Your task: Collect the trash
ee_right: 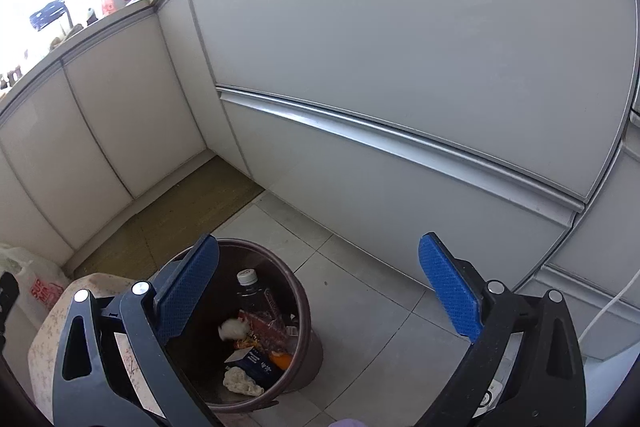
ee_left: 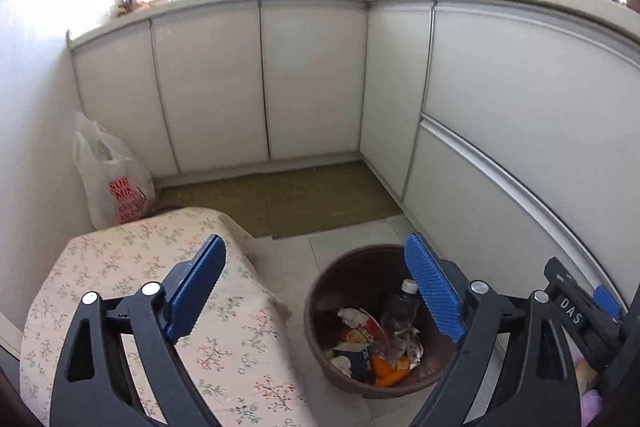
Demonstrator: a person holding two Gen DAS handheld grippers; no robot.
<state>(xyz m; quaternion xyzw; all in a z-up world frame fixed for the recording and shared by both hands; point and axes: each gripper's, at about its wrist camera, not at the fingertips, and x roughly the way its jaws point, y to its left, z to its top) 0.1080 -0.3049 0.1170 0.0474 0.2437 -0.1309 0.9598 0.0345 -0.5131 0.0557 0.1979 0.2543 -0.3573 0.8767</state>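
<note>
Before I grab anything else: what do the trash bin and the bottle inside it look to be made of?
The trash bin looks like smooth, hard brown plastic: a thin moulded rim with a dull sheen. The bottle looks like thin clear plastic with a white screw cap; you can see through its wall. Both are judged by look only.

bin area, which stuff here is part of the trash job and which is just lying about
Part of the job:
- brown bin
- plastic bottle in it
- orange peel in it
- crumpled paper in it

Just lying about:
- white shopping bag
- floral cloth
- green mat
</note>
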